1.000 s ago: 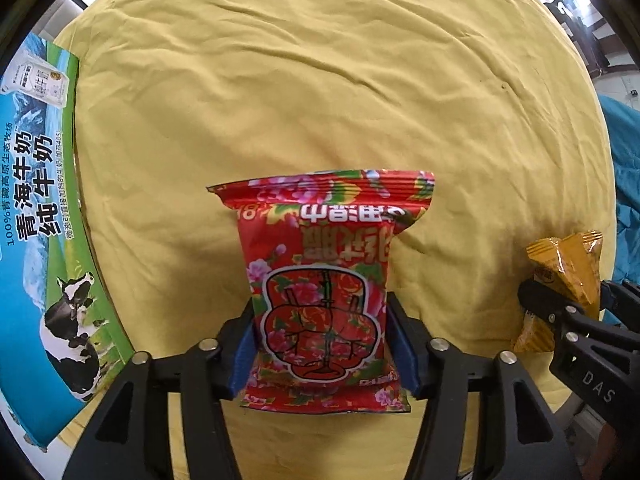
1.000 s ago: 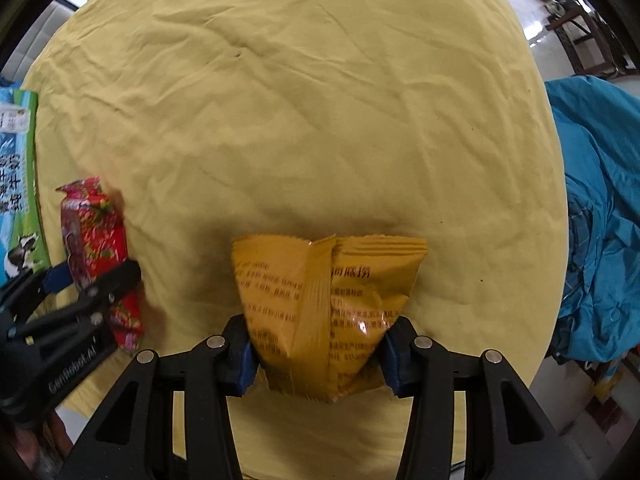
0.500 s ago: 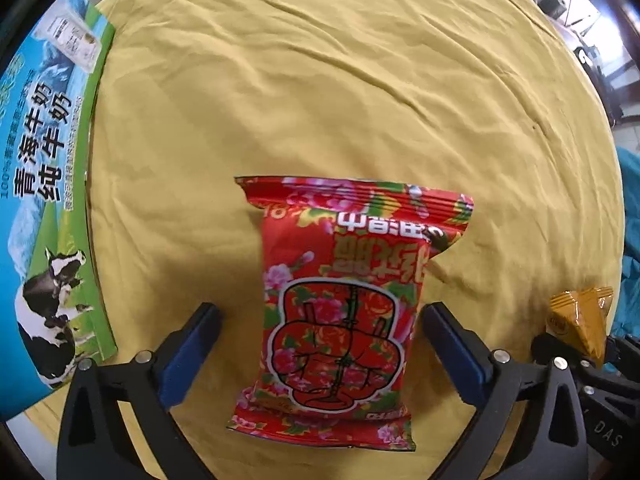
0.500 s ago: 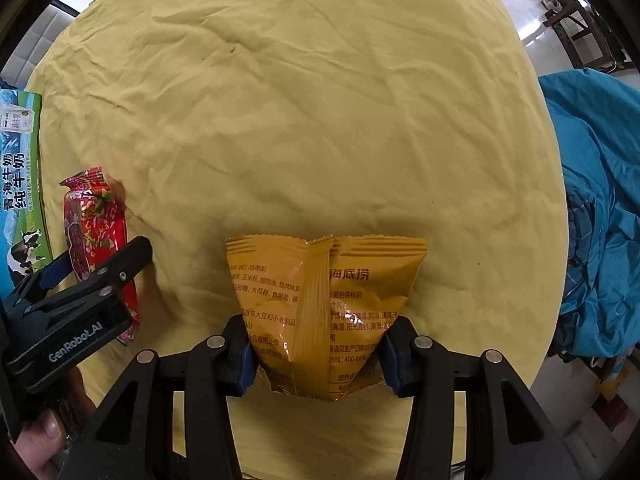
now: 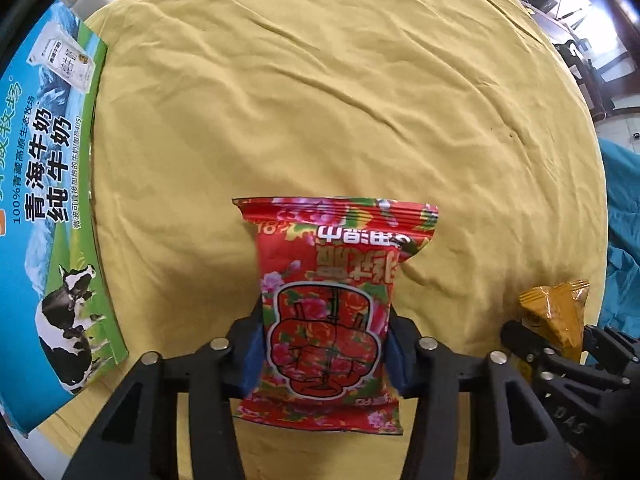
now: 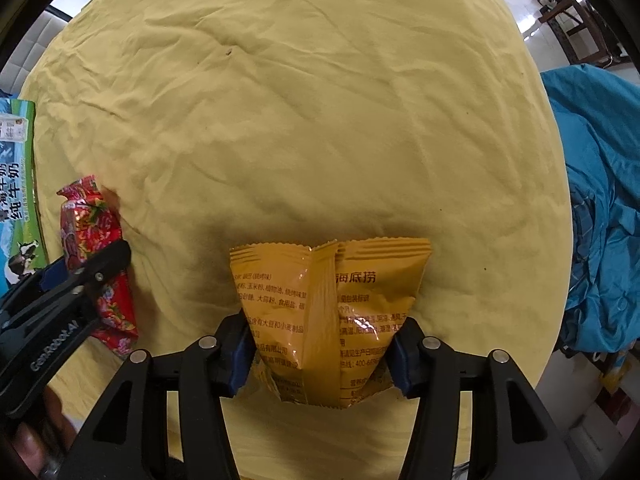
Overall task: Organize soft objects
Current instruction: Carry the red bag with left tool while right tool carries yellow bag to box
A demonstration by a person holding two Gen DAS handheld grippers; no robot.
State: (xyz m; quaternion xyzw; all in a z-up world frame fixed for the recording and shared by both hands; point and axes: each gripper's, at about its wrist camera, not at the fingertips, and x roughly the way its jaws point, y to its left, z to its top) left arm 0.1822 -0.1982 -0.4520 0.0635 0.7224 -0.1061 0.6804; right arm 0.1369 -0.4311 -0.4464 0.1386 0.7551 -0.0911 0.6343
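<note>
Gripping a glossy red snack packet (image 5: pixel 328 312) printed with pink flowers, the left gripper (image 5: pixel 326 350) has its blue-padded jaws pressed into the packet's two sides, the crimped top seal pointing away over a wrinkled mustard-yellow cloth (image 5: pixel 320 100). Left of the packet, a flat milk carton box (image 5: pixel 44 208) with a cow picture lies at the cloth's edge. Right of the packet, the right gripper (image 5: pixel 560 356) shows in black plastic with a crinkled orange snack bag (image 5: pixel 556 316) rising from it.

From the right wrist view, the right gripper (image 6: pixel 324 354) clamps that orange snack bag (image 6: pixel 332 312) at its lower half; the shiny foil is creased, with a raised back seam down the middle and a serrated top edge. Left of the bag, the left gripper (image 6: pixel 86 270) carries the red snack packet (image 6: pixel 96 236) edge-on over the cloth (image 6: pixel 320 100). Farther left sits the milk carton box (image 6: pixel 18 184); right of the bag, rumpled blue fabric (image 6: pixel 600 200) lies beyond the cloth.
</note>
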